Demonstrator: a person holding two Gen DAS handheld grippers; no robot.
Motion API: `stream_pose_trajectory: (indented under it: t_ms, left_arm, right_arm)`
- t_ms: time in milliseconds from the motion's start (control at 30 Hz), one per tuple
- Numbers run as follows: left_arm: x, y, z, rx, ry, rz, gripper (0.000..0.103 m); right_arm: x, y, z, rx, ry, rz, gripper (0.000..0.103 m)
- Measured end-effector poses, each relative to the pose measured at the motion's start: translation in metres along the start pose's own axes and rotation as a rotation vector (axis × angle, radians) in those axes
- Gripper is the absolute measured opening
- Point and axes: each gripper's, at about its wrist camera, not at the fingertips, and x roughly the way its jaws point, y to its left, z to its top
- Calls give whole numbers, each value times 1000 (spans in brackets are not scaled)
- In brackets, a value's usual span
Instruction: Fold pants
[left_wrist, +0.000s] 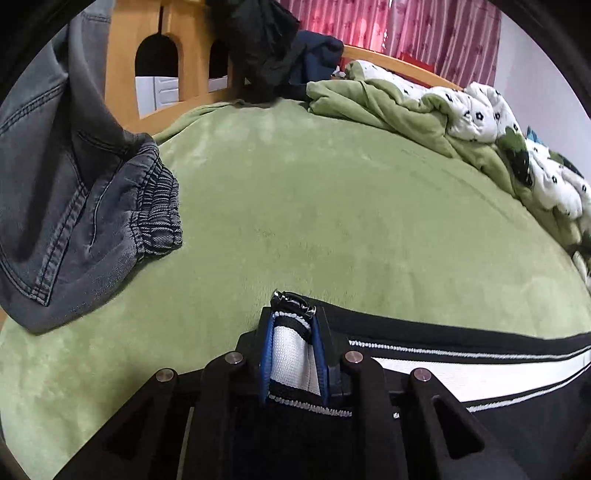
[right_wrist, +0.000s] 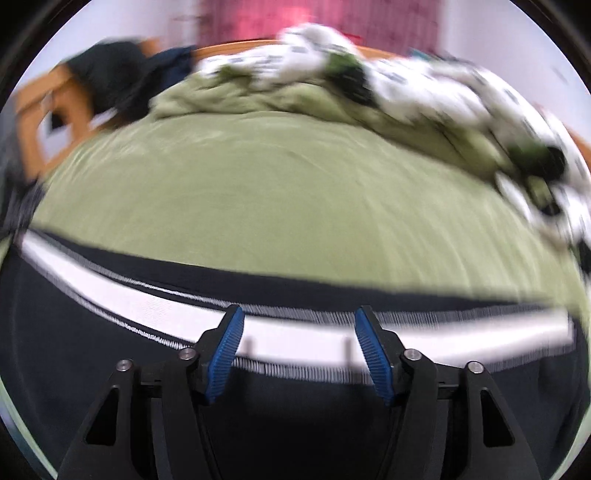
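Black pants with a white side stripe (left_wrist: 461, 376) lie along the near edge of a green bed. My left gripper (left_wrist: 293, 325) is shut on the end of the striped edge, with a metal zipper pull poking out past the blue pads. In the blurred right wrist view the same pants (right_wrist: 295, 336) stretch across the frame. My right gripper (right_wrist: 298, 332) is open, its blue pads (right_wrist: 225, 354) spread wide over the white stripe, holding nothing.
Grey jeans (left_wrist: 74, 206) with an elastic waistband lie at the left on the green bedspread (left_wrist: 314, 206). A crumpled green and white quilt (left_wrist: 480, 122) lines the far right. Dark clothes (left_wrist: 266, 48) hang on the wooden bed frame (left_wrist: 125, 66) at the back.
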Motion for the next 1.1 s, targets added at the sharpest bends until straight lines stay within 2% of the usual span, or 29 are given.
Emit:
stream_pose_trajectory:
  t_ms: [67,167,200,233,267,300,400,533,633,700,767,833,867,933,967,1000,1033,1100]
  left_arm:
    - [-3,1,1,-6,-4,-7,19]
    - [-1,4,2,-30,-4,-14,21]
    - [-1,4,1,-30,-4,-14,21]
    - [-1,5,2,-26,-6,-14,21]
    - [-1,5,1,-23,-8,-14,21]
    - [0,4,1,-20,-8,-13,21]
    - [-1,2,1,-18,-13,-9,21]
    - [-6,4,2,-53,-41,-23,21]
    - [3,2,0,-60,-7,0,22]
    - [2,-2,1,-33,-12,22,23]
    - [1,-6,0,-4,-5,47,29]
    - [-6,-6,-1,-1,1,87,44]
    - [-12,-4,-2,-7,-5,87,44]
    - [-32,-4,-8,-4,-54,55,45]
    - [-41,-4,-10,7,-80,45,48]
    - [-49,-7,-13,24,-106,34,55]
    - [-56,-11,-16,44,-133,13,57]
    - [-58,-20,-20,84,-149,-50,59]
  right_arm:
    - [15,1,8,-67,23,11,65]
    - [42,-4,16,-98,100,97,65]
    - [50,-4,16,-126,120,109,60]
    - [56,-2,14,-160,132,100,51]
    - [60,1,12,-200,140,108,27]
    - [59,4,10,-218,130,118,9]
    - [46,9,9,-275,65,79,4]
    - [33,1,15,-224,-23,82,4]
    - [54,3,12,-210,17,68,4]
    - [65,15,6,-230,24,26,6]
    - [60,16,6,-214,5,-3,8]
    - [49,1,12,-134,-2,32,10]
    - [38,-9,13,-83,-30,39,11]
    - [16,-29,11,-3,-87,-13,28]
    - [6,-40,8,38,-110,-40,49]
    - [2,-51,3,80,-109,-43,55]
    - [3,-57,0,94,-89,-37,56]
    - [21,-64,-8,108,0,-85,47]
